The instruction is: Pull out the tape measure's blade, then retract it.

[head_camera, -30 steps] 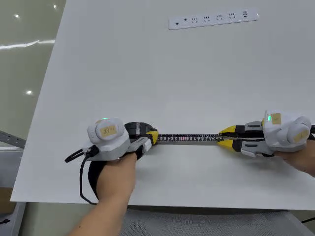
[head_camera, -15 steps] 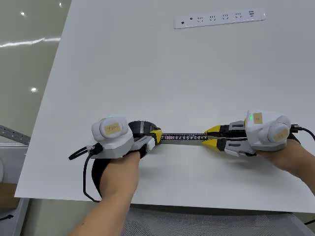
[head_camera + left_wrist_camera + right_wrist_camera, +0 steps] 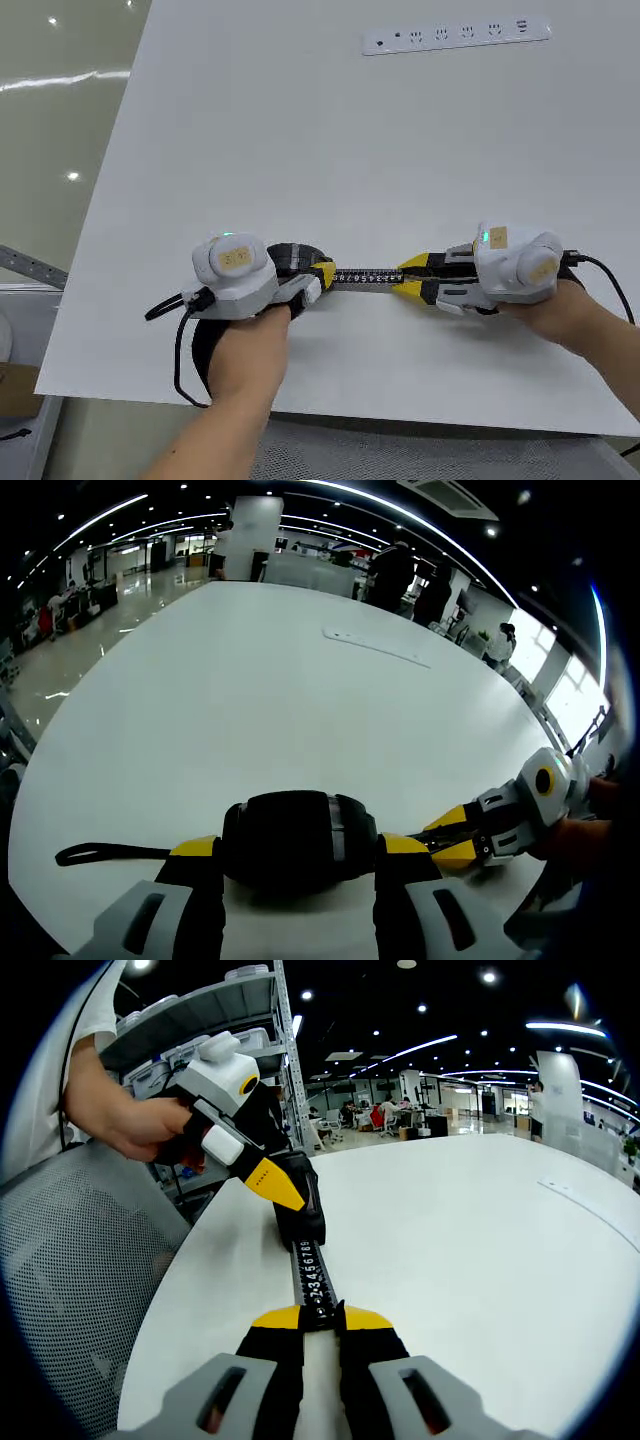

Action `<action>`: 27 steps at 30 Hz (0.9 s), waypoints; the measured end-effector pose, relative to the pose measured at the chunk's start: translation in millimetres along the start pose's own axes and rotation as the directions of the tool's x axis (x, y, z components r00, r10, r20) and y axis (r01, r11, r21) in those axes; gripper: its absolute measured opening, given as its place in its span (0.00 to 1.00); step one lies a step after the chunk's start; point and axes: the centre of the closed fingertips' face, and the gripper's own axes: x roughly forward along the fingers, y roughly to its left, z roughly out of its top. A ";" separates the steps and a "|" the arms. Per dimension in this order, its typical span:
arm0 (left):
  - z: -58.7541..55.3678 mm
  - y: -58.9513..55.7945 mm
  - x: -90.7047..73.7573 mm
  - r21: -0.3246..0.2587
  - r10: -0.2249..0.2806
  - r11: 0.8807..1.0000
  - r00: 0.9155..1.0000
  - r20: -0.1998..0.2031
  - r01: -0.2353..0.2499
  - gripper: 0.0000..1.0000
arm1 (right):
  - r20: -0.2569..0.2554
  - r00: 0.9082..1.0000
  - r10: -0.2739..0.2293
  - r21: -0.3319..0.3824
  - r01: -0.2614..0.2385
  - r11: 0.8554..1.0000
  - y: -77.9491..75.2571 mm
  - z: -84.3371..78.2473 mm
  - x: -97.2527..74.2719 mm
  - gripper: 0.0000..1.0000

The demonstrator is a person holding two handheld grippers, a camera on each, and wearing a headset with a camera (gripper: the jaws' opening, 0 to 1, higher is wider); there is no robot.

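Blade guidance between grippers
We see the left gripper (image 3: 306, 282) clamped on the tape measure case (image 3: 290, 260) at the table's (image 3: 400, 150) 7 o'clock; the right gripper (image 3: 408, 277), at the case's 3 o'clock, pinches the short blade (image 3: 368, 276). We advise straight, level, slow travel.

Scale digits 2 to 8 run along the blade (image 3: 313, 1278).

A white power strip (image 3: 455, 33) lies near the far edge of the white table (image 3: 300, 130), with a grey mesh chair (image 3: 80, 1290) at its near edge.
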 end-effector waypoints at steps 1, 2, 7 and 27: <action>-0.1 0.0 -0.1 0.000 0.000 1.000 1.000 0.000 0.000 0.57 | 0.002 1.000 0.001 -0.002 -0.001 1.000 0.0 0.4 0.9 0.11; -0.1 0.1 -0.1 0.000 0.000 1.000 1.000 -0.001 0.000 0.57 | 0.003 1.000 0.002 -0.001 -0.002 1.000 -0.1 0.9 1.7 0.11; 0.2 0.2 0.0 -0.006 0.000 1.000 1.000 0.002 0.000 0.57 | 0.000 1.000 0.014 -0.013 -0.014 1.000 0.5 2.5 6.2 0.11; 1.0 2.3 1.3 -0.048 -0.009 0.999 1.000 0.007 0.010 0.57 | -0.005 0.999 0.053 -0.036 -0.053 0.998 4.6 18.2 44.1 0.10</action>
